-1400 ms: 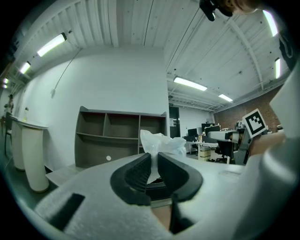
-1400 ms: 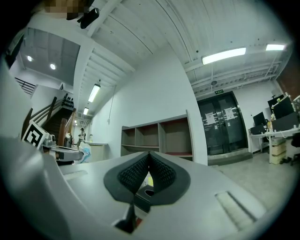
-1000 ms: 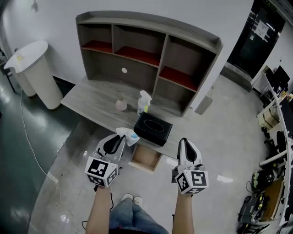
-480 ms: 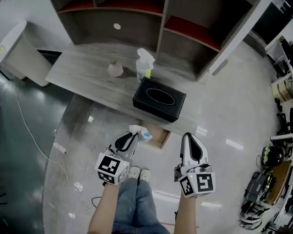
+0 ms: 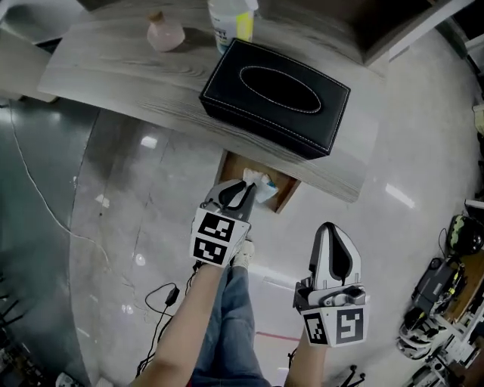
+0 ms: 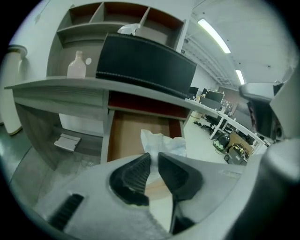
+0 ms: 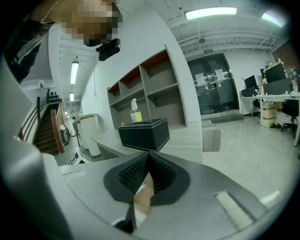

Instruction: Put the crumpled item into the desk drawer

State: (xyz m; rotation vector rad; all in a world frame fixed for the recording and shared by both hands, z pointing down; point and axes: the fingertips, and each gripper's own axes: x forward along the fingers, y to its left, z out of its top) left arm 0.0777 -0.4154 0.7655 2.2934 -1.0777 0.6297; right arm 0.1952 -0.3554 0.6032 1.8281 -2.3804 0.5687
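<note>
far left there's a thin cable (image 5: 171, 296) lying on the shiny floor (image 5: 121, 204). above that in the head view is the grey wood desk (image 5: 106, 83) w/ a lil pink bottle (image 5: 164, 32) and a spray bottle (image 5: 231, 17) up by the top edge, both cut off by the frame. next over is a black tissue box (image 5: 276, 94) sitting on the desk near its front edge, oval slot facing up. right under that edge the drawer (image 5: 231, 168) is pulled out, brown inside. the left gripper (image 5: 248, 190) has its tips over the open drawer, jaws almost together and pinched on the crumpled item (image 5: 262, 186), a white wad that pokes out past the tips. the left gripper view shows the same thing: wad bunched just beyond the jaws w/ the drawer's brown floor behind it. cant tell if it's touching the drawer bottom or just hanging above it tho. then off to the right and well apart from all that, the right gripper (image 5: 333, 246) is over bare floor. its jaws are pressed together w/ nothing between them, and in the right gripper view it's pointing at the desk and tissue box
</note>
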